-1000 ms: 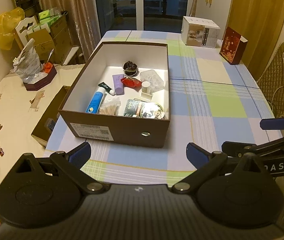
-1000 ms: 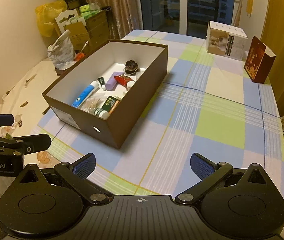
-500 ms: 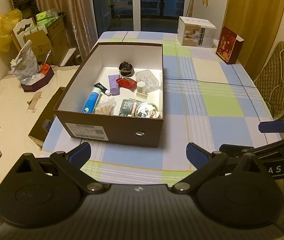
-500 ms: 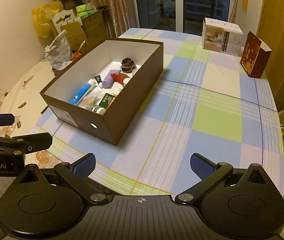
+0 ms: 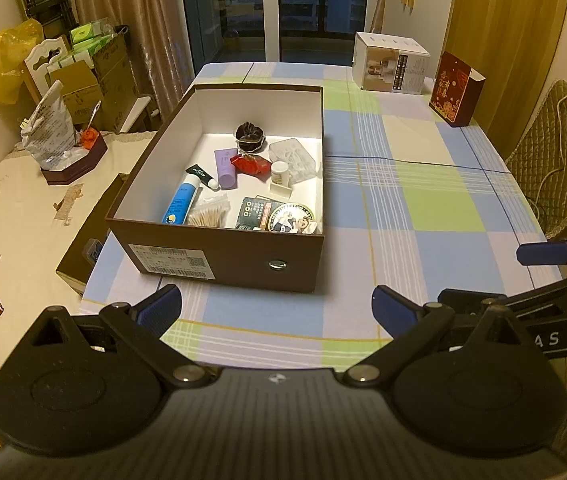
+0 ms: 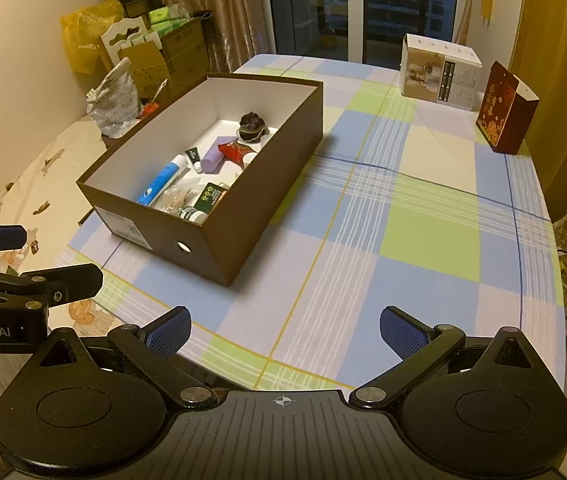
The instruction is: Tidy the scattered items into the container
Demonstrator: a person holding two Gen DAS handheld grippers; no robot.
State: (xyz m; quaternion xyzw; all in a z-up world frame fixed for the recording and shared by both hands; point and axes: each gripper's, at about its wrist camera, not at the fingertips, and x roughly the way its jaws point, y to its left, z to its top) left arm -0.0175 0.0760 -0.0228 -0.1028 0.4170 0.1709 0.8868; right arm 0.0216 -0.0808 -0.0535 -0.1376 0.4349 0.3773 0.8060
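Box (image 5: 223, 254) of brown cardboard, open on top, sits in the middle of my left wrist view, on the checked tablecloth (image 5: 423, 208), and in my right wrist view I see it in the centre left of the frame. All the small items lie inside it, on its white floor: a blue tube (image 5: 181, 204) at the lower left, a bag of cotton swabs (image 5: 209, 214) just beside it, a purple bottle (image 5: 225, 168) more to the middle, a red packet (image 5: 249, 165) touching the bottle's side, a dark scrunchie (image 5: 249, 133) at the far end, a clear plastic case (image 5: 291, 158) along the right wall, a small white jar (image 5: 279, 172) in front of it, and a round tin (image 5: 291, 218) in the near right corner. I find no loose item on the cloth around the box. My left gripper (image 5: 275, 306) is at the bottom of its own frame, its 2 blue fingers wide apart and holding nothing, with the near wall of the box just above them. My right gripper (image 6: 283, 328) hangs the same way, fingers apart and empty, over the near edge of the table, well apart from the box. Each gripper shows in the other's view at the frame edge. In the upper right of both frames stand a white carton (image 5: 391, 62) and a dark red gift box (image 5: 455, 94), near each other at the far side of the table.
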